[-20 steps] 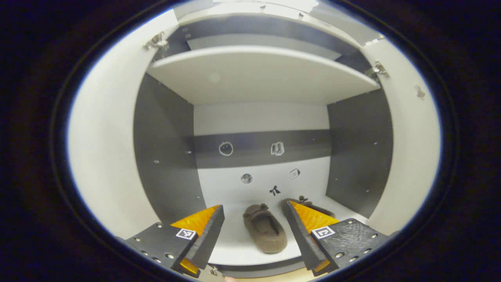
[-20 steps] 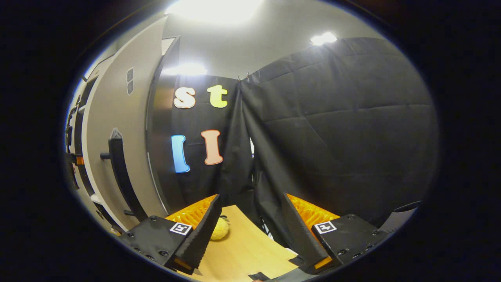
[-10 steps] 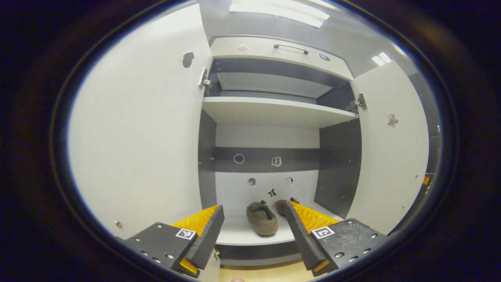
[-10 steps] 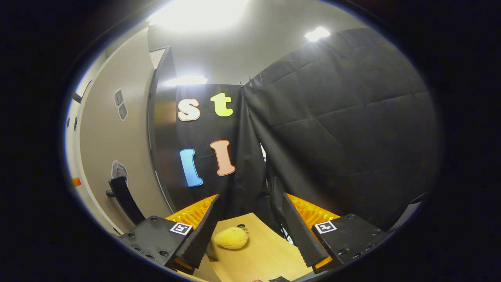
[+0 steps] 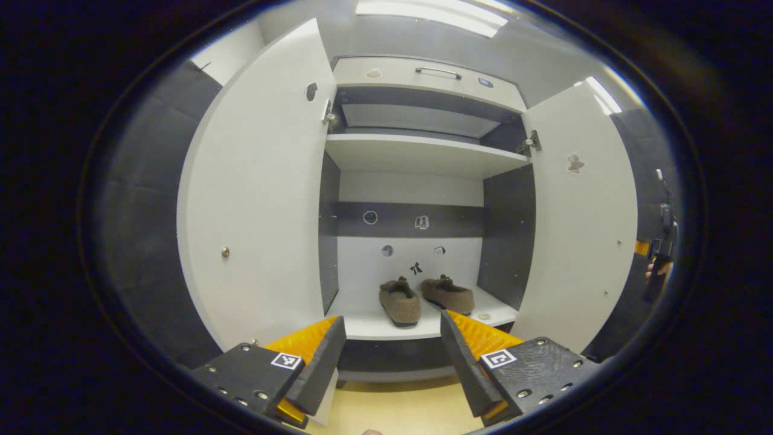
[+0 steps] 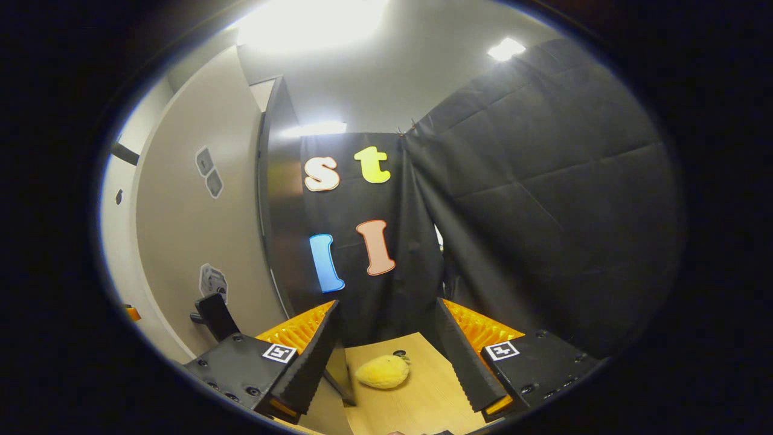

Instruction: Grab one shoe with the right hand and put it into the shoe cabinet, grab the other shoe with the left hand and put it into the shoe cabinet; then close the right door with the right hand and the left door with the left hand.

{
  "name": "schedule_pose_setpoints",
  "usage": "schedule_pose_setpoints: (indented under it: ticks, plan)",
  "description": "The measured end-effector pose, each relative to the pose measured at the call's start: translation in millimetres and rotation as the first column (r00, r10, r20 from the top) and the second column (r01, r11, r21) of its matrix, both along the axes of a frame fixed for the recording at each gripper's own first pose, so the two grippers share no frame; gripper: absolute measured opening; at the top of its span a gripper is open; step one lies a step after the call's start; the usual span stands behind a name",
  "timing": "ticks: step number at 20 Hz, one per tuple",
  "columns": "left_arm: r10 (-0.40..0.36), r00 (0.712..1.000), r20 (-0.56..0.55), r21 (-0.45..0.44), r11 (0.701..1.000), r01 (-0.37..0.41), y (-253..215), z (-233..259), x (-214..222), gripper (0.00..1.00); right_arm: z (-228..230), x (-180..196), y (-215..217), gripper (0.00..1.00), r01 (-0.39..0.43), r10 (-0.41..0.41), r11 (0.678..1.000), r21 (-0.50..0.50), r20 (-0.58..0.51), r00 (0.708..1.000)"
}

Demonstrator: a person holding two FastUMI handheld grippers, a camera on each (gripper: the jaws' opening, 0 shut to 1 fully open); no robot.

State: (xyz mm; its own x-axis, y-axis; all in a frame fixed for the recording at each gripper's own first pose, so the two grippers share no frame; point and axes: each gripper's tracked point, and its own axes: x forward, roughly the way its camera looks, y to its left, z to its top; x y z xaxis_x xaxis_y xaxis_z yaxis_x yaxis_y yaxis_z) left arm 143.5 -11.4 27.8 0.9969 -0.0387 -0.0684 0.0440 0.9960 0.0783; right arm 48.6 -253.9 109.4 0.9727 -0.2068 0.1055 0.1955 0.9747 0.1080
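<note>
Two brown fuzzy shoes, one (image 5: pixel 400 300) beside the other (image 5: pixel 448 294), lie side by side on the lower shelf of the white shoe cabinet (image 5: pixel 416 329). Both doors stand wide open: the left door (image 5: pixel 259 199) and the right door (image 5: pixel 580 223). My left gripper (image 5: pixel 392 356) is open and empty, held back from the cabinet front, low over the floor. The right gripper (image 5: pixel 658 254) and a hand on it show beyond the right door's outer edge. In the right gripper view, my right gripper (image 6: pixel 386 356) is open and empty, beside the door's outer face (image 6: pixel 187 229) and its dark handle (image 6: pixel 214 314).
An upper shelf (image 5: pixel 423 154) and a drawer with a handle (image 5: pixel 438 71) sit above the shoes. A yellow soft object (image 6: pixel 381 371) lies on the wooden floor (image 6: pixel 423 399) ahead of the right gripper. Black cloth walls stand close behind.
The left gripper has pulled back out of the cabinet, so both doors and the whole front now show. The right gripper has shifted along the door's outer face; the handle looks nearer.
</note>
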Motion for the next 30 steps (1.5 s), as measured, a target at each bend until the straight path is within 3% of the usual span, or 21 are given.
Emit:
schedule_pose_setpoints:
  ticks: [2, 3, 5, 6, 12, 15, 20, 30]
  plan:
    - [0.030, 1.000, 0.009, 0.002, 1.000, -0.030, -5.4, -5.3, -7.9, 0.97, -1.1, 4.0, 10.1, 0.97, -0.058, 0.058, 0.998, -0.016, -0.014, 0.998]
    - [0.045, 0.999, 0.014, -0.001, 0.999, -0.045, -9.0, -7.7, -10.7, 0.91, -1.6, 7.0, 15.1, 0.98, -0.089, 0.088, 0.996, -0.020, -0.021, 0.996]
    - [0.075, 0.997, 0.008, -0.013, 0.997, -0.075, -16.1, -17.6, -15.4, 0.94, -4.4, 12.3, 21.6, 0.97, -0.146, 0.145, 0.989, -0.029, -0.034, 0.989]
    - [0.090, 0.996, -0.003, -0.023, 0.996, -0.090, -19.5, -23.7, -17.6, 0.91, -7.4, 15.3, 24.5, 0.97, -0.176, 0.174, 0.984, -0.029, -0.047, 0.984]
    - [0.155, 0.986, -0.062, -0.027, 0.987, -0.157, -35.3, -51.2, -34.5, 0.91, -19.7, 21.2, 52.1, 0.97, -0.347, 0.341, 0.938, -0.025, -0.135, 0.930]
    - [0.166, 0.984, -0.069, -0.036, 0.985, -0.169, -33.0, -52.5, -39.4, 0.91, -18.3, 17.6, 49.8, 0.96, -0.313, 0.305, 0.949, -0.039, -0.140, 0.942]
    - [0.168, 0.984, -0.064, -0.070, 0.983, -0.172, -19.1, -49.7, -47.9, 0.91, -26.8, 16.2, 69.2, 0.96, -0.304, 0.305, 0.952, 0.028, -0.142, 0.942]
    - [0.146, 0.987, -0.068, -0.076, 0.986, -0.151, 23.9, -46.9, -60.4, 0.91, -33.6, 22.8, 149.1, 0.96, -0.318, 0.321, 0.947, 0.046, -0.113, 0.940]
